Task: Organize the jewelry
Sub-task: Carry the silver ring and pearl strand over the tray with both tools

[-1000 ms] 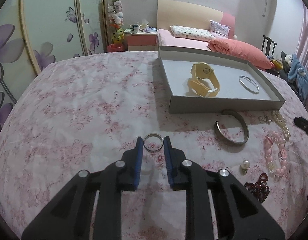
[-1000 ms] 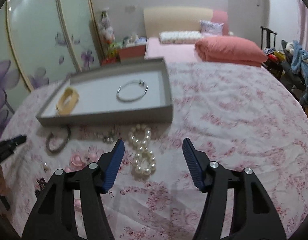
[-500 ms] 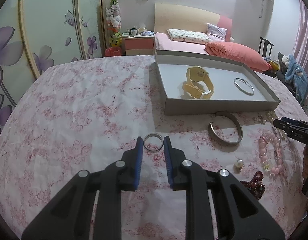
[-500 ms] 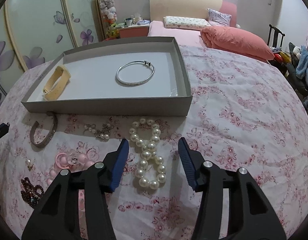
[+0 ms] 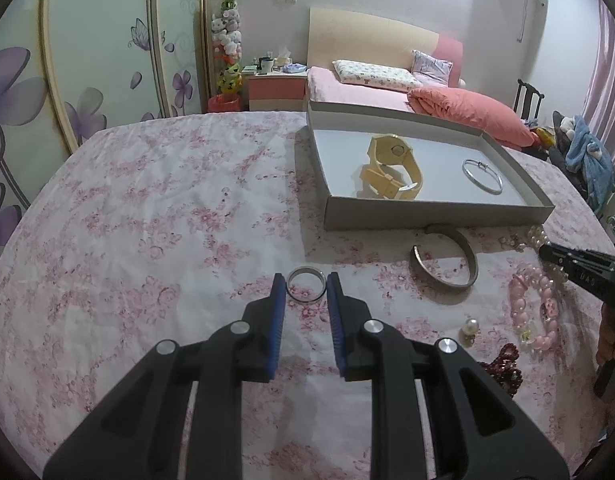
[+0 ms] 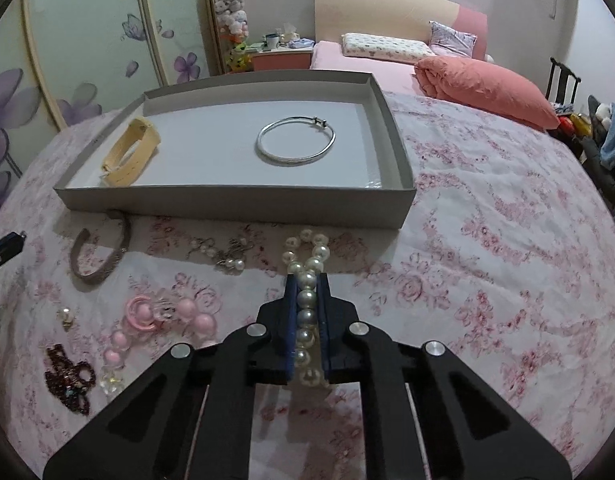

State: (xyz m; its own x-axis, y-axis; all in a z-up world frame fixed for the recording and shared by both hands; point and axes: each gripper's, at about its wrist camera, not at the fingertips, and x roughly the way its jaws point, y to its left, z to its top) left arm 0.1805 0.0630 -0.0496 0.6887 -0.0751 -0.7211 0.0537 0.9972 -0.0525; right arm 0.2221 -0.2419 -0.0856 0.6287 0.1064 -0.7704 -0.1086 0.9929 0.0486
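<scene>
Now the biggest change belongs to the right gripper (image 6: 307,280): a second ago its jaws stood wide over the pearl bracelet (image 6: 307,300), and at this moment they are closing on it, the blue pads pressed against a single file of pearls that runs back between them, while the far loop of the strand lies on the flowered bedspread (image 6: 487,260) toward twelve o'clock from the tips. That reads as a grasp made, so the pearls look ready to be lifted toward the grey tray (image 6: 235,200), which sits further off at twelve o'clock and already holds a yellow watch (image 6: 129,156) at its nine o'clock side and a thin silver bangle (image 6: 294,141) nearer the middle. The left gripper (image 5: 306,284) has barely altered; its jaws stand narrowly apart with a small silver ring (image 5: 306,289) flat on the cloth between the tips, and whether the pads actually touch it I cannot tell. Smaller pieces wait untouched: a wide metal cuff (image 6: 103,254) at ten o'clock of the right gripper, a pink bead bracelet (image 6: 147,320) at nine, a dark red beaded piece (image 6: 67,378) at eight, and a single pearl earring (image 6: 65,316) beside it.
</scene>
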